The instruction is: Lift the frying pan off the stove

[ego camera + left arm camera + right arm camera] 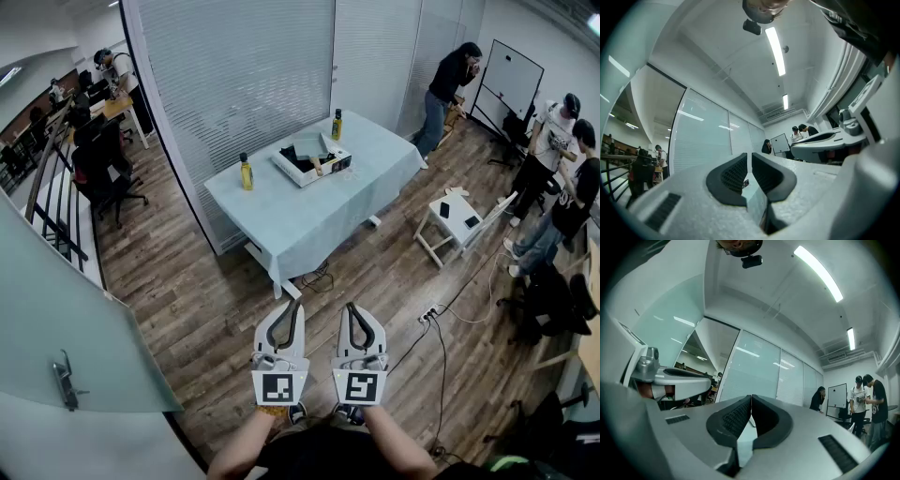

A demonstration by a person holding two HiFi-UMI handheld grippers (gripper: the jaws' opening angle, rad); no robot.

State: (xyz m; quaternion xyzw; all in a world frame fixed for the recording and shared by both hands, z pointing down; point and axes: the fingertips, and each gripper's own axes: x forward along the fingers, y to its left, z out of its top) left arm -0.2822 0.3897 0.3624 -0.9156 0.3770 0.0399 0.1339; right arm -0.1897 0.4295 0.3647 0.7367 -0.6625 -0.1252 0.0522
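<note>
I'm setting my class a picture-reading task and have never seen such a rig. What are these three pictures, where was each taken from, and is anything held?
A person holds a light grey two-jaw tool in each hand: left gripper, right gripper. One camera sits on the person's head, looking down; two ride on the grippers, looking along their jaws. Both pairs of jaws are shut, holding nothing. Ahead stands a table under a pale green cloth, bearing two yellow bottles and a white boxy stove.

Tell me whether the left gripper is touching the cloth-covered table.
Apart. The head view shows the left gripper held over the wood floor, with a wide stretch of bare floor between it and the table.
</note>
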